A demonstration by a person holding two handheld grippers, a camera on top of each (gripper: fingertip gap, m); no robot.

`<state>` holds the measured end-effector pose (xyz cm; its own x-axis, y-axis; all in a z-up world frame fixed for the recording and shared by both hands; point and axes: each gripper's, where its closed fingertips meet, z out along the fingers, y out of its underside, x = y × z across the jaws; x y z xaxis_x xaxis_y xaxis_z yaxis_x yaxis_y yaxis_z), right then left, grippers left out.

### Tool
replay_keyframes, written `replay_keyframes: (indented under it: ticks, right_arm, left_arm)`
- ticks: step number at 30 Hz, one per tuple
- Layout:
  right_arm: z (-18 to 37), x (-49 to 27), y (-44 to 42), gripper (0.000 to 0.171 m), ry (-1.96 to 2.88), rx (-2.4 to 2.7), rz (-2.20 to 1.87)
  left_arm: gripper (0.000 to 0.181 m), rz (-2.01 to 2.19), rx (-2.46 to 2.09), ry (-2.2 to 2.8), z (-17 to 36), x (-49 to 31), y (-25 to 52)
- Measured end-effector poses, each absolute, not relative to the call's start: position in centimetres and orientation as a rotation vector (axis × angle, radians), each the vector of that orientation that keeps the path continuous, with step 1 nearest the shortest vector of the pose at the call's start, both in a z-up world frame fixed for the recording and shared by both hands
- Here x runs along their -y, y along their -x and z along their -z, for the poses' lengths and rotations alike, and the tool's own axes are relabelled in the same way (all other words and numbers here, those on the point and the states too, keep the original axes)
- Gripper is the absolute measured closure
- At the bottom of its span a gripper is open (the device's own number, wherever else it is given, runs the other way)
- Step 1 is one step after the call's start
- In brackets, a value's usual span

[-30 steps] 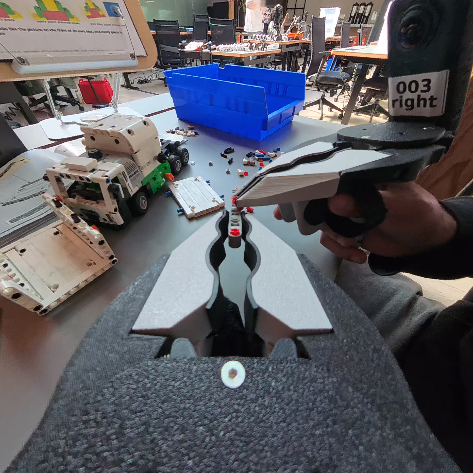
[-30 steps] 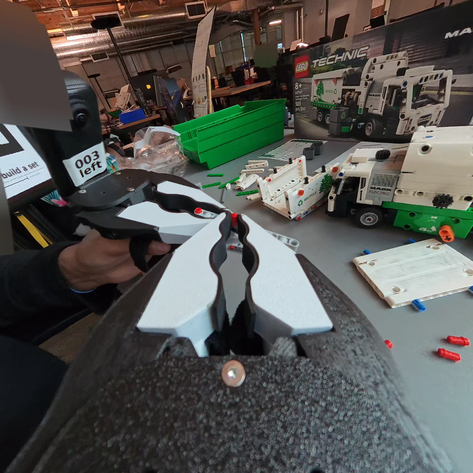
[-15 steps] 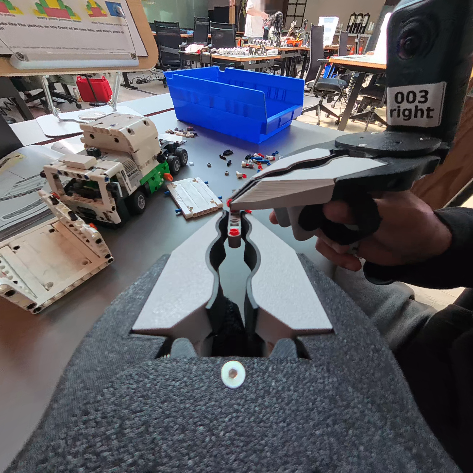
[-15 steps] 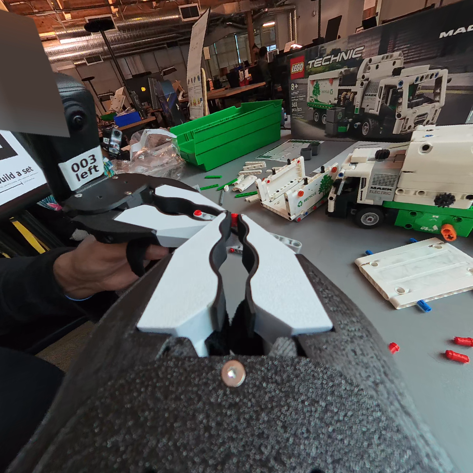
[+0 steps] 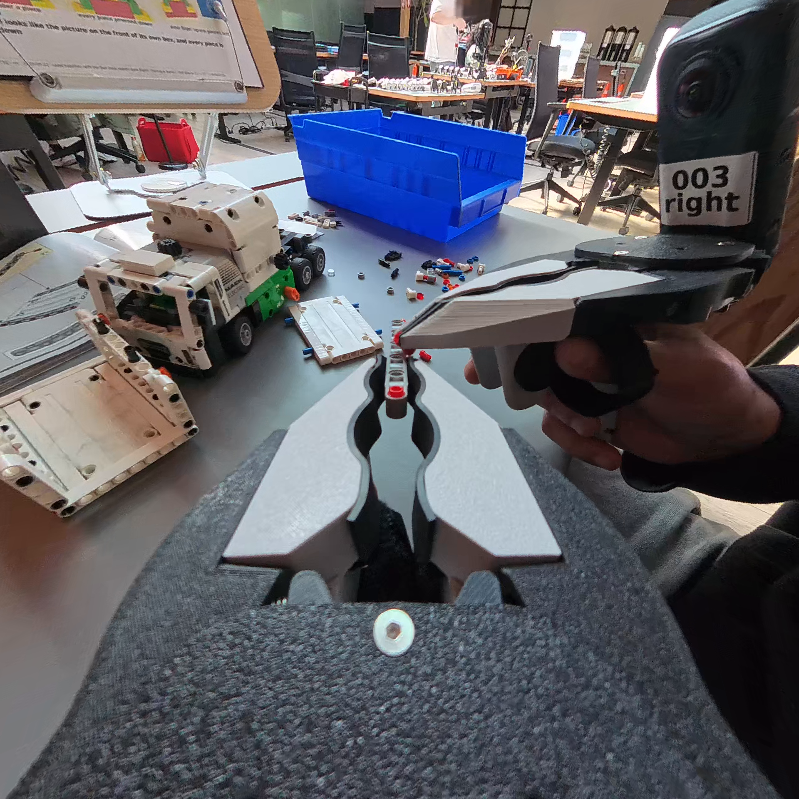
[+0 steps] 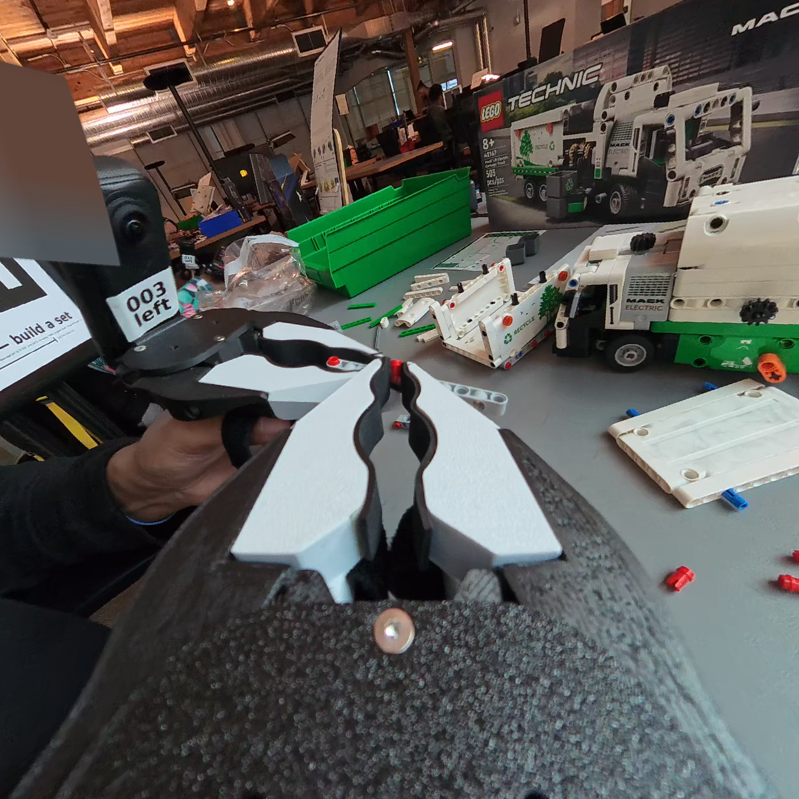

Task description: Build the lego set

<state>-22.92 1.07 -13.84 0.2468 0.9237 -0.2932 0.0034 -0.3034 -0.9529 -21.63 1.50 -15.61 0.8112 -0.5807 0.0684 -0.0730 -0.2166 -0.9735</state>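
Left hand-held gripper [image 5: 395, 380] clamps grey beam [image 5: 394, 389]; right hand-held gripper [image 6: 395, 372] pinches red pin [image 6: 395, 371] at beam's far end. Risk: misaligned push ejects pin.

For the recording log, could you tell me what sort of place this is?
Probably a shared workshop or lab: exposed ceiling ducts, rows of office chairs at long worktables, and parts bins on the grey table.
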Motion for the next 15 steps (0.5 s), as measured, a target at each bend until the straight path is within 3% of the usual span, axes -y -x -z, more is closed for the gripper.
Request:
replay_keyframes:
  ticks: [15]
  right_arm:
    - [14.04,-1.19,23.14,0.168,1.576,0.901,-1.170]
  left_arm:
    - [0.176,0.513,-0.491,1.763,15.76,-1.70,21.72]
